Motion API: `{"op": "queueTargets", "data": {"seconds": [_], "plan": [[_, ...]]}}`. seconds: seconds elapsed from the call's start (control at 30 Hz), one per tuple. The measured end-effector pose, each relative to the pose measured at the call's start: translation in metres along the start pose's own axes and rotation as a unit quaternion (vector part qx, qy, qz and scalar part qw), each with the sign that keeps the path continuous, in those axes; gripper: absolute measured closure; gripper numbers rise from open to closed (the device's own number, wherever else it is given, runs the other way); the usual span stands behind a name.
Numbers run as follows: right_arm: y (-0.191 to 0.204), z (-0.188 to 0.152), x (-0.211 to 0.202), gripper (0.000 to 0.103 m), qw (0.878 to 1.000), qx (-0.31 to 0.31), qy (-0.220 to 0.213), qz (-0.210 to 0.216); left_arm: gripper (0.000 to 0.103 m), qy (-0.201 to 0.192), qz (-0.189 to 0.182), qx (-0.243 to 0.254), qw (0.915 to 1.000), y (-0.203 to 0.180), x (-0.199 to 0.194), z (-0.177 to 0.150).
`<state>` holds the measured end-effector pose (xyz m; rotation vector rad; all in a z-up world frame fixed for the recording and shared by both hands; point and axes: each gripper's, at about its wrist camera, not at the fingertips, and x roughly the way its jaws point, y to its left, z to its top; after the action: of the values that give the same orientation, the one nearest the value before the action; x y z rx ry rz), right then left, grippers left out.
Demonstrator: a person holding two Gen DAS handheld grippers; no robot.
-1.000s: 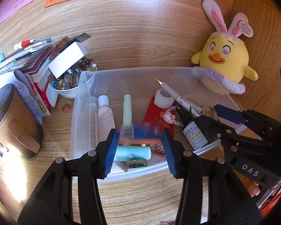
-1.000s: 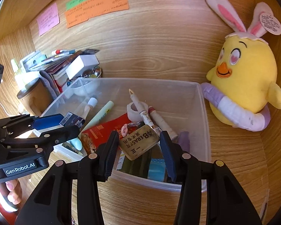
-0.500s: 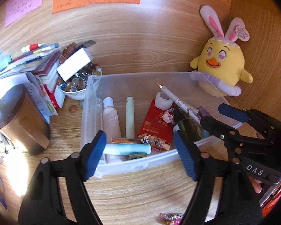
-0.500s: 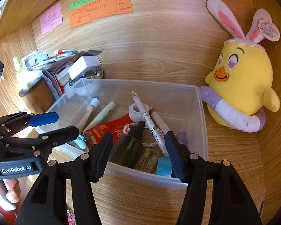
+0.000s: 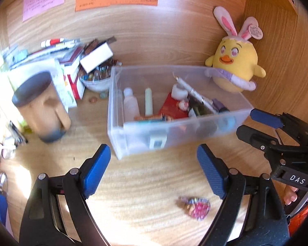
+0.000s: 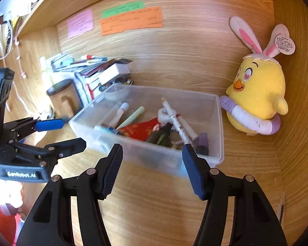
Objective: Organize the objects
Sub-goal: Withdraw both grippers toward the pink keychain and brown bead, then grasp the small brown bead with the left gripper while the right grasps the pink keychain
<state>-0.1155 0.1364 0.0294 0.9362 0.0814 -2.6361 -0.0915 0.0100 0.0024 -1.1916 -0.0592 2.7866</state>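
A clear plastic bin stands on the wooden desk and holds several small items: a white bottle, a pale green tube, a red packet, a white pen. My left gripper is open and empty, in front of the bin over the desk. My right gripper is open and empty, in front of the bin's near wall. A small pink wrapped item lies on the desk near the left gripper.
A yellow chick plush sits right of the bin by the side wall. A brown cup, stacked books, a white box and a bowl of beads crowd the left. Sticky notes hang on the back wall.
Both grippers opened wide, released their items into the bin, and drew back from over the bin to the desk in front of it.
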Motion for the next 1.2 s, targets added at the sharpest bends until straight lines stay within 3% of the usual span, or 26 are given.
{"op": "queueTargets", "data": {"seconds": [0.37, 0.53, 0.77, 1.03, 1.2], "plan": [[0.010, -0.043, 0.008, 0.047, 0.999, 0.002, 0.052, 0.005, 0.017, 0.061, -0.014, 0.006, 0.9980, -0.016, 0.011, -0.052], [0.008, -0.051, 0.005, 0.046, 0.998, 0.003, 0.059, -0.006, 0.028, 0.082, -0.008, 0.007, 0.9966, -0.020, 0.018, -0.068], [0.023, -0.058, 0.004, 0.044, 0.998, -0.010, 0.068, 0.015, 0.037, 0.074, -0.002, -0.008, 0.9973, -0.018, 0.016, -0.072], [0.048, -0.070, 0.014, 0.043, 0.994, -0.032, 0.094, 0.051, 0.056, 0.063, 0.008, -0.010, 0.9979, -0.010, 0.014, -0.073], [0.062, -0.074, 0.022, 0.043, 0.991, -0.049, 0.106, 0.071, 0.056, 0.067, -0.009, -0.017, 0.9976, -0.003, 0.012, -0.072]]}}
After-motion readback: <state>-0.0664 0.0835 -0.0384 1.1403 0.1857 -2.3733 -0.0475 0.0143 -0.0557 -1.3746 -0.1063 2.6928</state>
